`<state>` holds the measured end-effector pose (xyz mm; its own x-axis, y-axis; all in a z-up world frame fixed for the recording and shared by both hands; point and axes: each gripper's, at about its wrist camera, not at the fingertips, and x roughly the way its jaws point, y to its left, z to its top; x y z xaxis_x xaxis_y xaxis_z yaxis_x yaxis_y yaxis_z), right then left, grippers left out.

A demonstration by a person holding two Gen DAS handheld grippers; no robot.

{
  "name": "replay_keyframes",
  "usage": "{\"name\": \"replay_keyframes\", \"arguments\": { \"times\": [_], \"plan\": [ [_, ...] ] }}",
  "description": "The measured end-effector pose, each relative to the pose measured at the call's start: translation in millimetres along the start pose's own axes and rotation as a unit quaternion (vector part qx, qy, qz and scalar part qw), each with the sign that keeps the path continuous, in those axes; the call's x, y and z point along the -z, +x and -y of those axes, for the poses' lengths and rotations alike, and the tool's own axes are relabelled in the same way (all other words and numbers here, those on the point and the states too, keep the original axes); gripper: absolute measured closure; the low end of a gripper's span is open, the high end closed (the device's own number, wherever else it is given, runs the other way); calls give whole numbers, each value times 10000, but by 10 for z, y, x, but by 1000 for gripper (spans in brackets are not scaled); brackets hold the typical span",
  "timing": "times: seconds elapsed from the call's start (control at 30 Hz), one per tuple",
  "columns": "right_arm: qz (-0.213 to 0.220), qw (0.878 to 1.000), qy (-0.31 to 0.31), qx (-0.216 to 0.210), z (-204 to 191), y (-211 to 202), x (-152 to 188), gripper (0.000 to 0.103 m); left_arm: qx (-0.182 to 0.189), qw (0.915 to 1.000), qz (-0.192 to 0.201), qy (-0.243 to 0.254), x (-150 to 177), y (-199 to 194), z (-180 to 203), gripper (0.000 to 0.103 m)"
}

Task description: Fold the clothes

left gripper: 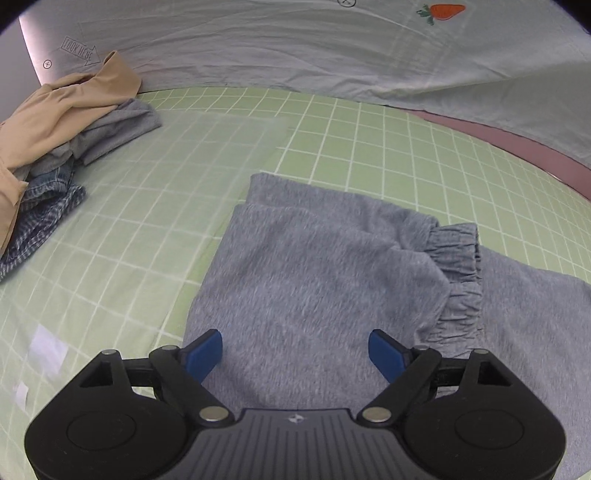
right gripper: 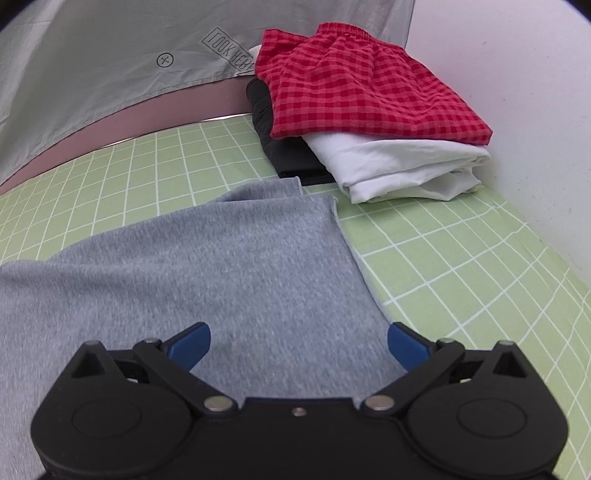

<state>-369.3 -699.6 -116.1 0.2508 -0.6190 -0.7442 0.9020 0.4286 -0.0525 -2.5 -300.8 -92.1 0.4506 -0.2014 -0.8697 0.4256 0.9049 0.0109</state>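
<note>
"LOOK HERE" stood in outlined capitals inside an arrow-shaped box on the grey sheet (left gripper: 258, 48), at its left end in the left wrist view, with a small circled plus (left gripper: 47, 64) printed just below and to the left of it. An orange carrot emblem (left gripper: 443, 12) sat near the sheet's top right, and part of another circled mark (left gripper: 346, 3) showed at the top edge. The right wrist view caught the arrow label (right gripper: 229, 51) on the same grey cloth, its last letter hidden behind red checked fabric, a circled plus (right gripper: 165, 59) just beside it.
</note>
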Motion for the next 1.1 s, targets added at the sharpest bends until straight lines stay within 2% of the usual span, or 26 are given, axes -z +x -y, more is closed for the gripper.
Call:
{"name": "replay_keyframes", "arguments": {
  "times": [0.27,0.43,0.53,0.63,0.67,0.7,0.73,0.77,0.9,1.1],
  "plan": [
    [-61,9997,116,-219,105,186,-3,0,-156,9997,-153,94,11,56,-13,16],
    [-39,9995,154,-283,120,192,12,0,-115,9996,-140,222,5,45,60,16],
    [-188,9993,208,-250,110,182,-28,2,-74,9997,-58,245,-3,10,84,16],
    [-245,9991,235,-259,76,133,-55,23,-74,9998,42,193,-8,-36,52,16],
    [-233,9991,215,-293,68,109,-62,38,-82,9998,78,157,-7,-58,32,16],
    [-221,9990,194,-325,62,85,-68,57,-90,9998,114,120,-5,-79,13,16],
    [-228,9990,183,-343,62,69,-81,70,-74,9998,153,74,2,-109,-17,16],
    [-263,9987,212,-383,65,63,-94,91,-66,9998,189,40,14,-141,-51,16],
    [-239,9991,114,-330,4,-17,-158,92,-69,9995,319,-6,75,-281,-197,16],
    [420,9979,-443,-207,-401,-517,-304,92,-15,9991,406,-138,157,-409,-459,16]
  ]
}}
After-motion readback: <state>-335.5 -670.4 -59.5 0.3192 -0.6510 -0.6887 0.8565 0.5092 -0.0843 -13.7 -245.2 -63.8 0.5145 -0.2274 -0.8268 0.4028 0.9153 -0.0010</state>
